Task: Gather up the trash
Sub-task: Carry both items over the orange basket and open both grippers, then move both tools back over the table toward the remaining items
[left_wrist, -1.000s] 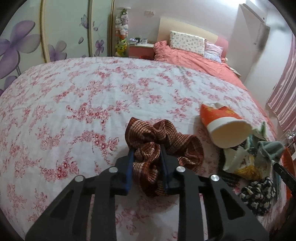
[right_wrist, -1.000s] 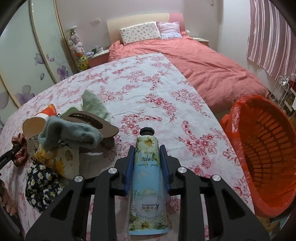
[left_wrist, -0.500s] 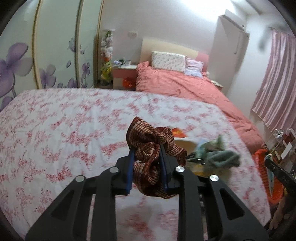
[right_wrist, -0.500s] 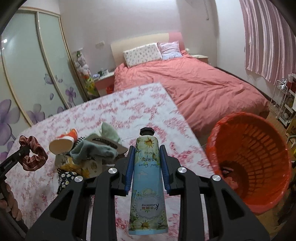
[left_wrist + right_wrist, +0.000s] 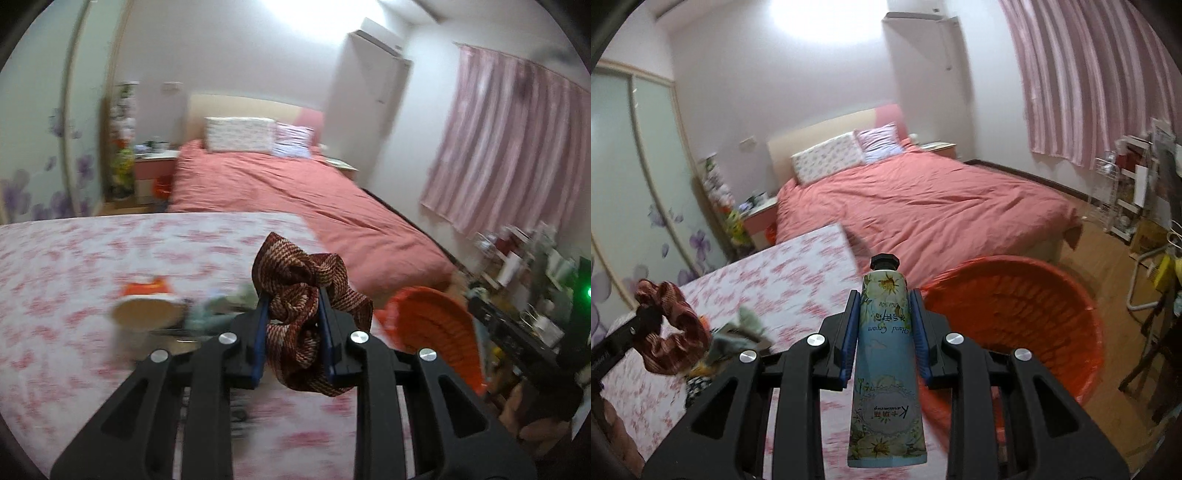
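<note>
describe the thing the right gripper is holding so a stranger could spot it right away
Start at the orange basket beside the floral-covered table. Just left of its rim, the right gripper clamps a hand cream tube, black cap pointing away. Its pale blue body with daisies sets it apart from the brown scrunchie further left.

Maroon-and-cream woven scrunchie, blue floral hand cream tube, orange basket, pink-flowered white sheet
</note>
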`<state>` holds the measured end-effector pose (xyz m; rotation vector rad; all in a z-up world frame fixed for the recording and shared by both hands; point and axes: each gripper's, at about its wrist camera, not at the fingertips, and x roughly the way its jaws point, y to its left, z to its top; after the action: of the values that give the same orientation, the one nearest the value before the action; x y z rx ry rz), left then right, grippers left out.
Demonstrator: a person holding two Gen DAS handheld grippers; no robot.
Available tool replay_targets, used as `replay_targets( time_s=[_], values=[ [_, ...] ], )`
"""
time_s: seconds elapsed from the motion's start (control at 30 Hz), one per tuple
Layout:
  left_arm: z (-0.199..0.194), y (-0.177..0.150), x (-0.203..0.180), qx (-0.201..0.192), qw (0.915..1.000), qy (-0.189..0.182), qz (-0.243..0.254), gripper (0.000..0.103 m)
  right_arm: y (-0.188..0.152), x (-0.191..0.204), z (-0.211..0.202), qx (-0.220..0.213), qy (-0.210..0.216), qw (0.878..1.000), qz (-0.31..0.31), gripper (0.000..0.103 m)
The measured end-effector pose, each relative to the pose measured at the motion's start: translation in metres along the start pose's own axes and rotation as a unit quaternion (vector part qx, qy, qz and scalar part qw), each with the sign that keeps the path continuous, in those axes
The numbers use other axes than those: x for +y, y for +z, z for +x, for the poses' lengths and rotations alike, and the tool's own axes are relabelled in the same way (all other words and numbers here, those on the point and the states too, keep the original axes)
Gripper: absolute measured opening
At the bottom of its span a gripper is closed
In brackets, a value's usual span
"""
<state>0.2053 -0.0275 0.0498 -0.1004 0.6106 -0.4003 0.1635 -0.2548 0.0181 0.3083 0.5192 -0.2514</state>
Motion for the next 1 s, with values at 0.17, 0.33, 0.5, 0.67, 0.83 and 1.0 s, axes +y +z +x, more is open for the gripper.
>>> replay_targets(
  time_s=[0.17, 0.33, 0.5, 0.67, 0.83, 1.0],
  values=[
    [0.039, -0.003, -0.066, 0.030, 0.9975, -0.057, 0.028, 0.025, 0.007, -0.041, 0.009, -0.004, -0.023, 0.999, 0.035, 0.027],
    [0.079, -0.010, -0.117, 0.060, 0.9924, -0.091, 0.056, 0.025, 0.013, -0.072, 0.026, -0.002, -0.029, 0.997, 0.068, 0.027],
    [0.119, -0.017, -0.150, 0.089, 0.9874, -0.108, 0.074, 0.028, 0.015, -0.095, 0.041, 0.000, -0.034, 0.995, 0.090, 0.028],
    [0.139, -0.027, -0.153, 0.107, 0.9872, -0.089, 0.078, 0.051, 0.007, -0.113, 0.053, 0.022, -0.038, 0.994, 0.103, 0.033],
    [0.132, -0.027, -0.132, 0.103, 0.9894, -0.062, 0.082, 0.060, 0.001, -0.106, 0.043, 0.019, -0.053, 0.994, 0.091, 0.047],
    [0.098, -0.032, -0.093, 0.075, 0.9934, -0.006, 0.087, 0.072, 0.003, -0.093, 0.033, 0.016, -0.059, 0.995, 0.074, 0.052]
  ],
)
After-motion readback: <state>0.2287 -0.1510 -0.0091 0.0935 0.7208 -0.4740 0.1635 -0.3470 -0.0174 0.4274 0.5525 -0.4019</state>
